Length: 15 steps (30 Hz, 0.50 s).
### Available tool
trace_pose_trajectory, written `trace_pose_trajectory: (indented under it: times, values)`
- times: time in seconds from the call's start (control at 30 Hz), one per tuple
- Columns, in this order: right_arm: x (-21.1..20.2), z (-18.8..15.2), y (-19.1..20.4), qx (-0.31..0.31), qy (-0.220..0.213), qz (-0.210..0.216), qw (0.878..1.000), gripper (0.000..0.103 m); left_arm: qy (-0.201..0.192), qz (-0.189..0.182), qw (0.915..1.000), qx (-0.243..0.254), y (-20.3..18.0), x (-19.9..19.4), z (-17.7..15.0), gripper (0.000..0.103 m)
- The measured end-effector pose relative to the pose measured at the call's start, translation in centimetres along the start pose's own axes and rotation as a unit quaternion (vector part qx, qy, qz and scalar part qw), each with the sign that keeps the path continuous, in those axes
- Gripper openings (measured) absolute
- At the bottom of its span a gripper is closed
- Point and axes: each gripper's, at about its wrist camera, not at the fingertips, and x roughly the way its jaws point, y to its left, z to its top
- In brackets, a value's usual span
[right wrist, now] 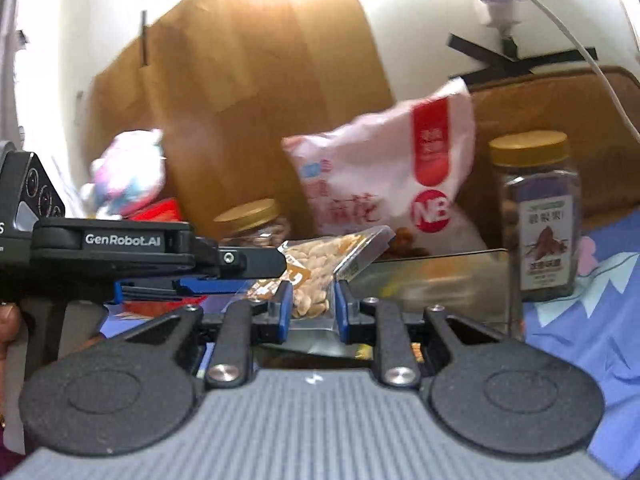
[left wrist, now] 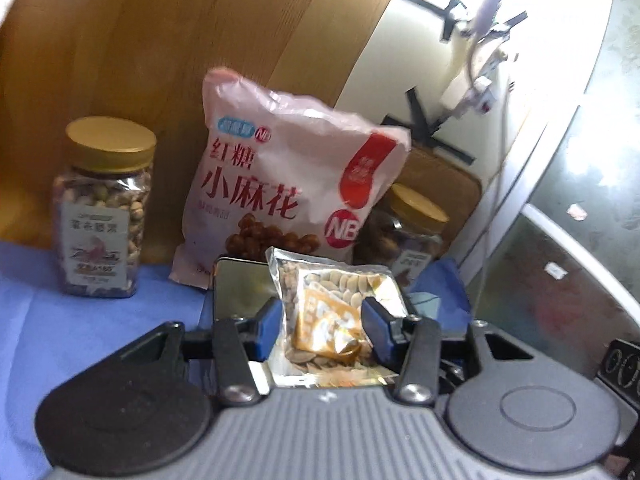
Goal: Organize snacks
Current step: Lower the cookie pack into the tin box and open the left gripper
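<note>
A clear packet of pale seeds with an orange label (left wrist: 332, 312) stands between the blue fingers of my left gripper (left wrist: 322, 316), which close on its sides. The same packet (right wrist: 316, 276) is pinched between the fingers of my right gripper (right wrist: 311, 306). The left gripper's body (right wrist: 120, 248) reaches in from the left in the right wrist view. Behind stands a pink bag of twisted snacks (left wrist: 288, 184), also in the right wrist view (right wrist: 384, 176). A gold-lidded nut jar (left wrist: 105, 208) stands at left. A second gold-lidded jar (left wrist: 412, 232) is right of the bag, also in the right wrist view (right wrist: 538, 216).
A blue cloth (left wrist: 48, 312) covers the table. A clear tray (right wrist: 436, 276) lies just ahead of the right gripper. A wooden board (left wrist: 160, 40) leans behind the snacks. A colourful bag (right wrist: 128, 172) and a red packet (right wrist: 160, 210) sit at far left. Cables (right wrist: 560, 20) hang at upper right.
</note>
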Motion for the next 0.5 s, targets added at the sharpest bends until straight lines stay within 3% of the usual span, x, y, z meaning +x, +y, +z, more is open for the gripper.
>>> trace_pose_trajectory:
  times: [0.13, 0.17, 0.2, 0.23, 0.37, 0.5]
  values:
    - [1.6, -0.8, -0.7, -0.004, 0.012, -0.022, 1.000, 0.029, 0.020, 0.027, 0.9994, 0.009, 0.5, 2.8, -0.4, 0.045]
    - [1.8, -1.1, -0.8, -0.006, 0.011, -0.028, 1.000, 0.035, 0.024, 0.033, 0.9991, 0.013, 0.7, 3.1, -0.6, 0.045]
    - [2.0, -1.4, -0.8, -0.008, 0.009, -0.034, 0.999, 0.050, 0.025, 0.038, 0.9988, 0.016, 0.8, 3.4, -0.8, 0.047]
    - [2.1, -1.5, -0.9, -0.009, 0.008, -0.040, 0.999, 0.055, 0.026, 0.043, 0.9986, 0.020, 0.8, 3.6, -0.9, 0.048]
    - [1.6, -1.7, -0.9, -0.021, -0.010, -0.050, 0.998, 0.056, 0.022, 0.039, 0.9987, 0.022, 1.0, 2.9, -1.1, 0.049]
    - [-0.5, -1.3, -0.8, -0.014, -0.039, -0.055, 0.998, 0.056, -0.010, 0.015, 0.9998, 0.012, 1.6, -0.7, -1.3, 0.052]
